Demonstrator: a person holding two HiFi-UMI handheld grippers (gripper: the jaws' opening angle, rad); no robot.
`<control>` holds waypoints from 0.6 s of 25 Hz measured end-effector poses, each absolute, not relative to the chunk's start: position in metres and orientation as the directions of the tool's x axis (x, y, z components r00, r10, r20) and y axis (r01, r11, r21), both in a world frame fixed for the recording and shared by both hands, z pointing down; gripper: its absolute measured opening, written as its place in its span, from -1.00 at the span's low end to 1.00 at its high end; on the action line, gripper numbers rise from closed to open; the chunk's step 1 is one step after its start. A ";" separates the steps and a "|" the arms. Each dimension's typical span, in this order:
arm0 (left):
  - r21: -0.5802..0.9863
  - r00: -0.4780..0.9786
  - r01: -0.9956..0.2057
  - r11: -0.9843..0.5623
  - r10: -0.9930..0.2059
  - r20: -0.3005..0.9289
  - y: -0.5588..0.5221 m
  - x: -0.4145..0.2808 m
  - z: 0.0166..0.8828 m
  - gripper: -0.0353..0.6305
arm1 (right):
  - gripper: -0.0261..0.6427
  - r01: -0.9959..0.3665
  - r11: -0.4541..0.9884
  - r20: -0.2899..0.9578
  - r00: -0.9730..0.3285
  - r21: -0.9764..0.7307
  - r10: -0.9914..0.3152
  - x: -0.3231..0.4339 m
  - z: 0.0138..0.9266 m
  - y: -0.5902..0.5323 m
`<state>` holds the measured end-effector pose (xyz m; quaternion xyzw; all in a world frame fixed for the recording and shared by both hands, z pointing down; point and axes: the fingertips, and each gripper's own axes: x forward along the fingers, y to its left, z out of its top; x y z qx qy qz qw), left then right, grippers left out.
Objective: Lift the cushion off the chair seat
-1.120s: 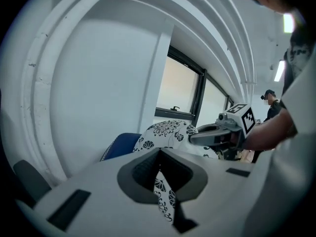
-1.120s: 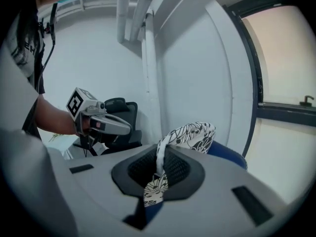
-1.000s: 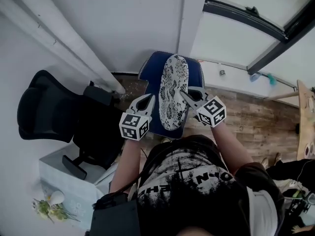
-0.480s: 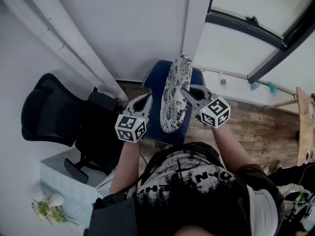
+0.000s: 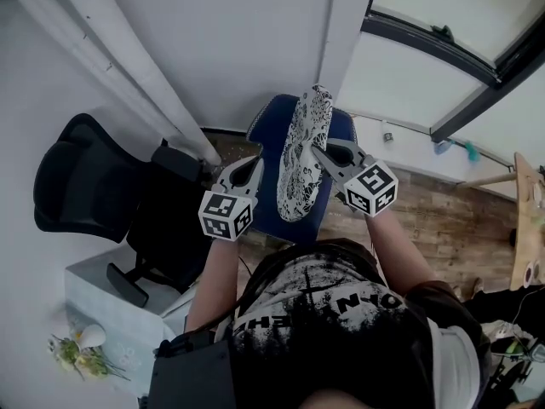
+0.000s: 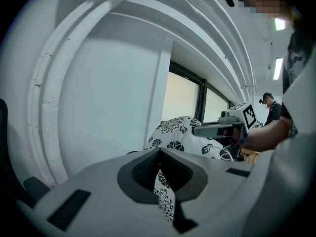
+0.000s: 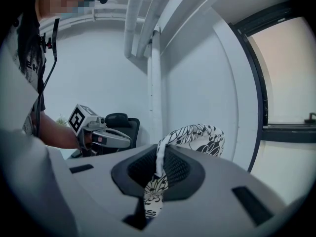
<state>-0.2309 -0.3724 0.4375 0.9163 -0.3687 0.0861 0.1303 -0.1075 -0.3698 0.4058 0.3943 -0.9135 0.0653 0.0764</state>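
above the blue padded chair seat, the black-and-white floral fabric cushion hangs on edge w/ left claw & right claw each pinching just a thin fold of its cover, so it may slip & drop back if either grip eases.

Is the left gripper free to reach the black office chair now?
Probably not. The left gripper is shut on the cushion edge, as is the right gripper; it must let go before reaching the black office chair.
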 end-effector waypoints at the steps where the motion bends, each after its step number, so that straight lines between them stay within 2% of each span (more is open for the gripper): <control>1: 0.177 0.713 -0.698 -0.694 -0.653 0.254 -0.371 -0.231 0.438 -0.85 | -0.82 -0.731 0.679 0.187 -0.678 -0.067 -0.711 -0.107 0.406 -0.369; 15: 0.199 0.706 -0.707 -0.679 -0.659 0.262 -0.364 -0.228 0.447 -0.85 | -0.83 -0.720 0.689 0.178 -0.691 -0.082 -0.701 -0.108 0.403 -0.361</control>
